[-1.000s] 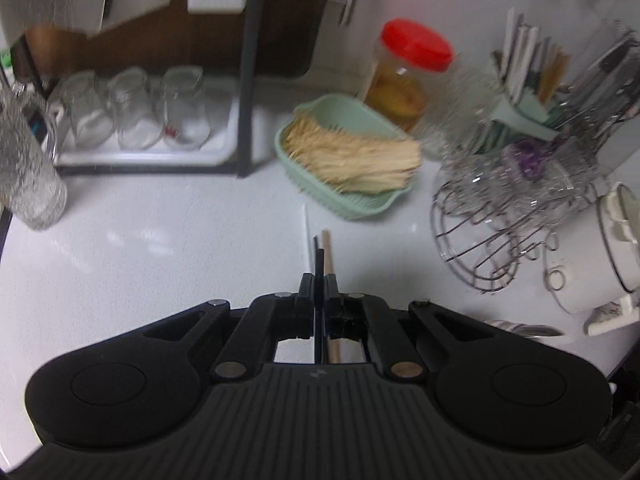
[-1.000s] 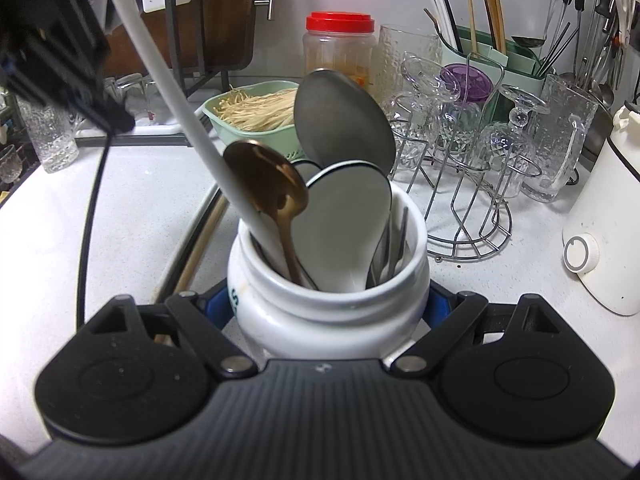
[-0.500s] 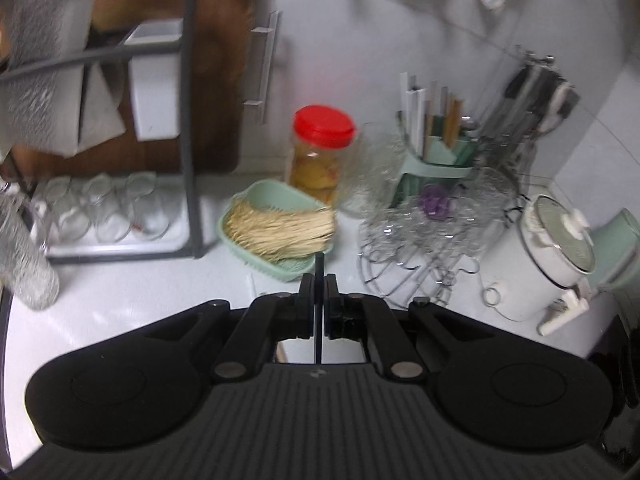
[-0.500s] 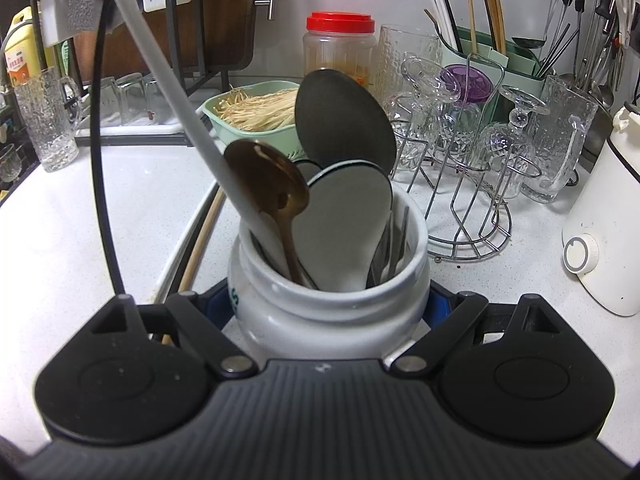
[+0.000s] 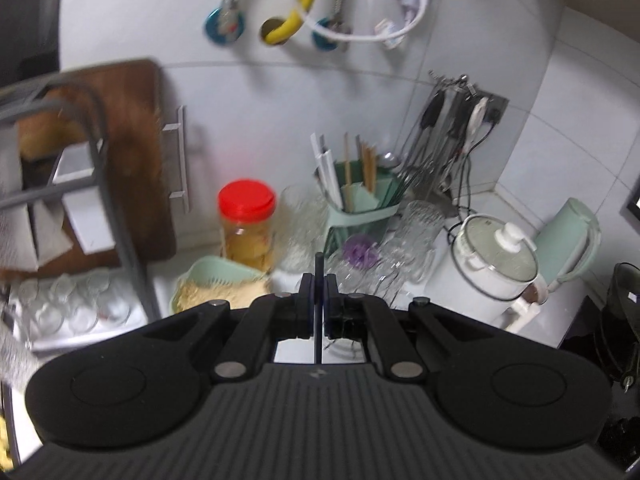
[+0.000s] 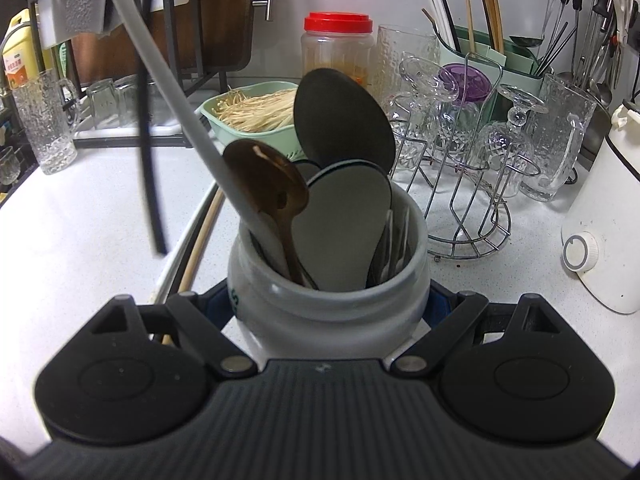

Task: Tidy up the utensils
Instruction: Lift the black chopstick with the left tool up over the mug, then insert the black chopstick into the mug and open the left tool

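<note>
My left gripper (image 5: 319, 280) is shut on a thin black chopstick (image 5: 318, 268) and holds it high above the counter. In the right wrist view the same black chopstick (image 6: 147, 152) hangs in the air at the left, its tip above the counter. My right gripper (image 6: 328, 300) is shut on a white ceramic utensil jar (image 6: 328, 312) that holds a brown spoon (image 6: 276, 192), a dark spoon (image 6: 340, 120), a grey paddle (image 6: 340, 224) and a long white handle (image 6: 168, 80). A wooden chopstick (image 6: 202, 236) and a white one lie on the counter left of the jar.
A green basket of noodles (image 6: 256, 116), a red-lidded jar (image 6: 338, 52), a wire glass rack (image 6: 464, 160), a green chopstick caddy (image 6: 492, 52) and a white cooker (image 6: 608, 216) stand behind and right. A dish rack with glasses (image 6: 112, 96) stands at the left.
My left gripper has risen well above the counter with the black chopstick, which has left the counter. The right gripper and jar have not moved.
</note>
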Demonstrator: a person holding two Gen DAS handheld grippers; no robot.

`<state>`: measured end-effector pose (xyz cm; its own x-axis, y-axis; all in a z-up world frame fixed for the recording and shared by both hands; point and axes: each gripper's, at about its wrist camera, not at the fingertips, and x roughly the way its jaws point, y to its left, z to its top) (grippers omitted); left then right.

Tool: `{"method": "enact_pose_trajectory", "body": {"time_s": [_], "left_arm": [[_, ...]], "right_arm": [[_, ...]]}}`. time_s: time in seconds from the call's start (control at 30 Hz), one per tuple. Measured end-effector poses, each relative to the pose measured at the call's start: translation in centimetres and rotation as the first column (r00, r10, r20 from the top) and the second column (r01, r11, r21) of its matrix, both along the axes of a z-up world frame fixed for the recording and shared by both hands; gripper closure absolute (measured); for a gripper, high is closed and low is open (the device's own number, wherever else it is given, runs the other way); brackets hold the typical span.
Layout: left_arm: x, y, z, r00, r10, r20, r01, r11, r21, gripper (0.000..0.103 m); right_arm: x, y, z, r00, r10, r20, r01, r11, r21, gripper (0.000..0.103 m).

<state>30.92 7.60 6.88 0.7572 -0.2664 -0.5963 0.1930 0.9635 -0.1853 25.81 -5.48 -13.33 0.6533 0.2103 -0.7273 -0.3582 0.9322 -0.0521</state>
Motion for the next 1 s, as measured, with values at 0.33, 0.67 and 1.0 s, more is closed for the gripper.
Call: {"method": "enact_pose_trajectory", "body": {"time_s": [0.33, 0.67, 1.0], "left_arm": [[-0.1, -3.2, 3.1, 0.991, -0.113, 0.074, 0.113, 0.994, 0.006, 0.099], [0.0, -5.8, 3.1, 0.974, -0.199, 0.11, 0.2, 0.98, 0.004, 0.099], [0.7, -7.4, -1.4, 0.968, -0.249, -0.023, 0.249, 0.968, 0.02, 0.098]], "right_arm": [[0.1, 0.0, 0.0, 1.0, 0.0, -0.001, 0.001, 1.0, 0.001, 0.011], [0.0, 0.0, 0.0, 1.0, 0.0, 0.0, 0.0, 1.0, 0.003, 0.011], [0.0, -0.1, -0.1, 1.0, 0.0, 0.0, 0.0, 1.0, 0.003, 0.011]]}}
